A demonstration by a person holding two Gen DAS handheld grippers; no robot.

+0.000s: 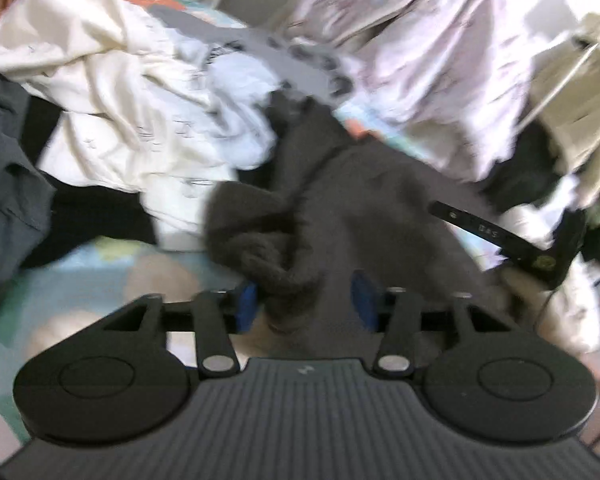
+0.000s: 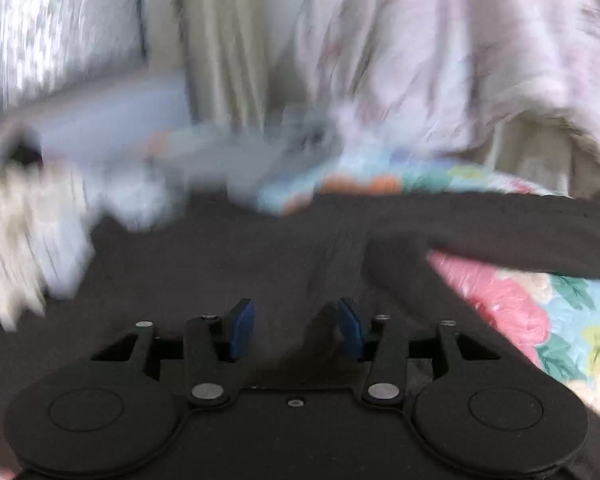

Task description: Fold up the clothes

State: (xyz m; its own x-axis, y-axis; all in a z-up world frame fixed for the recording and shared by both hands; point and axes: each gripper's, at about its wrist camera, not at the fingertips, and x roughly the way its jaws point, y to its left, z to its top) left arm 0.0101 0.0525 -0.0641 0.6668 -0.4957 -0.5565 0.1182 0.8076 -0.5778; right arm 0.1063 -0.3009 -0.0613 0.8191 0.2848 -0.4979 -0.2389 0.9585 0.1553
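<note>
A dark grey garment (image 1: 340,208) lies crumpled on a floral bedspread (image 1: 100,276). My left gripper (image 1: 305,300) is open, its blue pads (image 1: 247,300) on either side of a twisted fold of the garment. In the right wrist view the same dark garment (image 2: 220,264) spreads flat under my right gripper (image 2: 296,330), which is open with blue pads (image 2: 242,328) apart just above the cloth. One sleeve (image 2: 520,232) stretches out to the right. The other gripper (image 1: 512,240) shows at the right of the left wrist view. Both views are motion-blurred.
A pile of cream and white clothes (image 1: 112,92) and a grey printed shirt (image 1: 292,56) lie behind the dark garment. A pale pink quilt (image 1: 420,40) hangs at the back, also in the right wrist view (image 2: 440,60). Dark clothes (image 1: 8,184) sit far left.
</note>
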